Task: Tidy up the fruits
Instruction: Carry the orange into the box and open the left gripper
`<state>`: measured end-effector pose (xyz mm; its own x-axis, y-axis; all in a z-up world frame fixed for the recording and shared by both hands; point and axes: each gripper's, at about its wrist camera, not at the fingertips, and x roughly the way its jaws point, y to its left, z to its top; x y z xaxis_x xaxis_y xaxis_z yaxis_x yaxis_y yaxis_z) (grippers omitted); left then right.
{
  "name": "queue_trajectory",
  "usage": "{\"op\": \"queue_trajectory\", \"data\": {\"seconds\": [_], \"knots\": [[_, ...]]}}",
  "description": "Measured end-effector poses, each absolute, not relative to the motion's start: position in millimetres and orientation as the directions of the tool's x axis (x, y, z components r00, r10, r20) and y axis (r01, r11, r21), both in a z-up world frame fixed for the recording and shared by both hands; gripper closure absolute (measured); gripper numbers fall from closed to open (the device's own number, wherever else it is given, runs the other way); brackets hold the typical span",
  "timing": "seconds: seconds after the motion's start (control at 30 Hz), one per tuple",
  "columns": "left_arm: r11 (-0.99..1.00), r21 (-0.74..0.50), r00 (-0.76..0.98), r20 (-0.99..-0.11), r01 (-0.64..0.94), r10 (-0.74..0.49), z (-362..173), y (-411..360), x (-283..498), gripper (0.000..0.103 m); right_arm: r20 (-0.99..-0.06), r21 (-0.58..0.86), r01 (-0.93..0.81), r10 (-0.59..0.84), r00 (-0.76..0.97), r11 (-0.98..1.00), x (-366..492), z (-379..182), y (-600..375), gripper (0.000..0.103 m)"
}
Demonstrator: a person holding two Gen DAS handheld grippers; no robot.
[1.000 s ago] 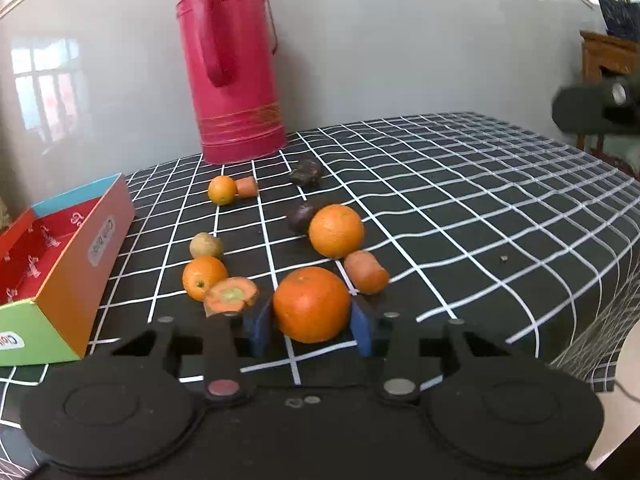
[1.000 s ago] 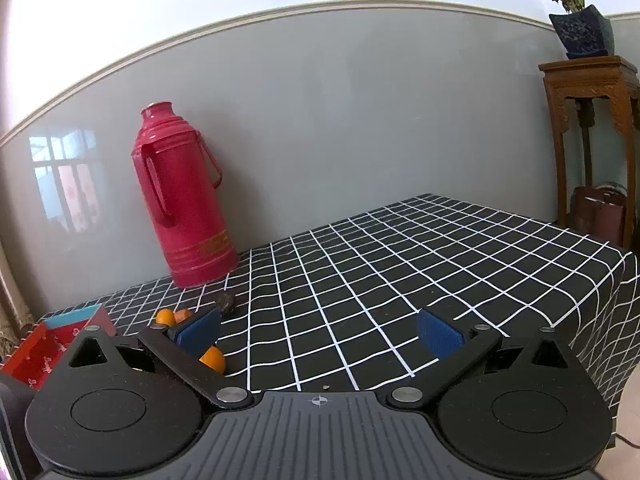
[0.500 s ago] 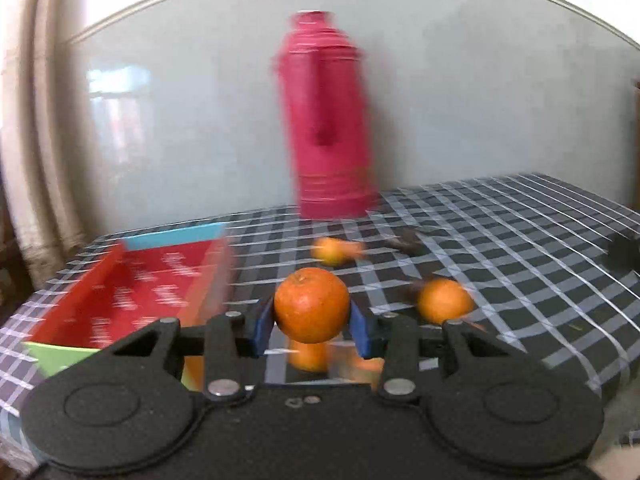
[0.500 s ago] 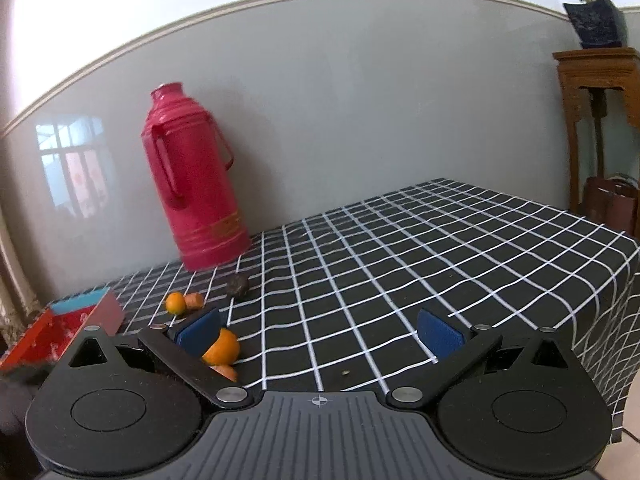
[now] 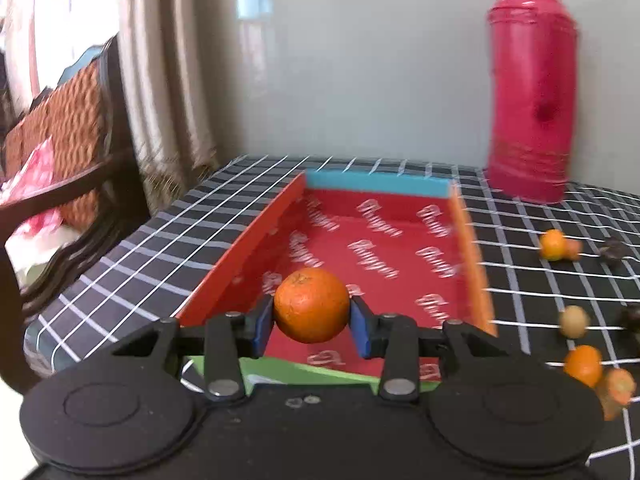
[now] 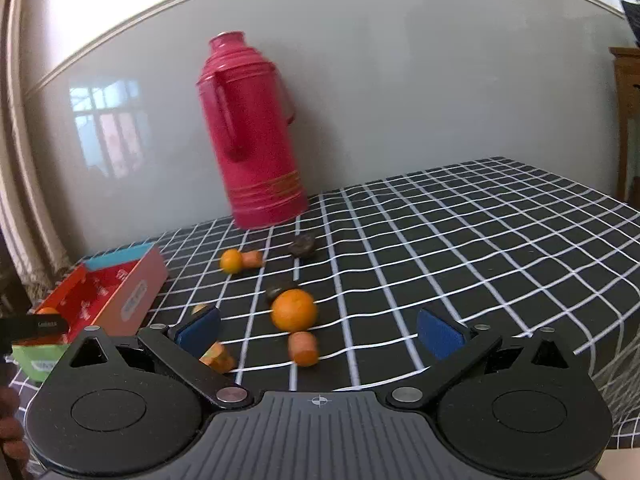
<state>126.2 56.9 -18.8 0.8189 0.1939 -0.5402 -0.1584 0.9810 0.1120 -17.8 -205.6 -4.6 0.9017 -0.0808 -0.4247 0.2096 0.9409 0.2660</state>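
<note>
Fruit lot on checked table, one orange in transit over box.

Left gripper (image 5: pixel 311 322), level, blue pads clamped on one orange (image 5: pixel 311 305), which was held above the near end of the red-lined box (image 5: pixel 376 248). Right gripper (image 6: pixel 318 334), level and raised over the table (image 6: pixel 460 240), stood spread wide with nothing between its pads. Loose on the cloth in the right view, near to far: two carrot pieces (image 6: pixel 303 349), one large orange (image 6: pixel 294 310) touching one dark fruit (image 6: pixel 279 290), one small orange (image 6: pixel 231 261) touching a third carrot piece (image 6: pixel 253 259), a second dark fruit (image 6: pixel 302 245). One red thermos (image 6: pixel 256 136) stood upright by the wall.
</note>
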Motion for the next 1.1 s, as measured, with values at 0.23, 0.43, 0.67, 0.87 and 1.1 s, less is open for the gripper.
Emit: {"op": "queue_trajectory", "data": {"seconds": [0.23,0.43,0.67,0.87,1.1], "knots": [[0.965,0.126,0.781,-0.568,-0.230,0.260,-17.9,78.1,135.4,0.069,-0.442,0.233,0.134,-0.018,0.897,0.963,-1.0,-10.8,-180.4,0.000],[0.978,0.064,0.798,-0.568,-0.200,0.200,-10.5,82.1,126.3,0.032,-0.442,0.216,0.054,0.048,0.896,0.975,11.2,-15.6,-162.4,0.000],[0.969,0.023,0.868,-0.440,-0.245,0.229,11.2,93.6,93.1,0.011,-0.474,0.144,-0.032,0.097,0.875,0.989,31.6,-22.5,-137.7,0.000],[0.940,-0.034,0.843,-0.455,-0.339,0.287,17.3,123.5,92.3,0.008,-0.543,0.110,-0.049,0.101,0.834,0.993,52.3,-33.5,-130.6,0.052],[0.901,-0.100,0.801,-0.506,-0.423,0.320,17.4,158.3,92.9,0.008,-0.579,0.111,-0.021,0.082,0.811,0.994,66.6,-47.1,-134.2,0.059]]}}
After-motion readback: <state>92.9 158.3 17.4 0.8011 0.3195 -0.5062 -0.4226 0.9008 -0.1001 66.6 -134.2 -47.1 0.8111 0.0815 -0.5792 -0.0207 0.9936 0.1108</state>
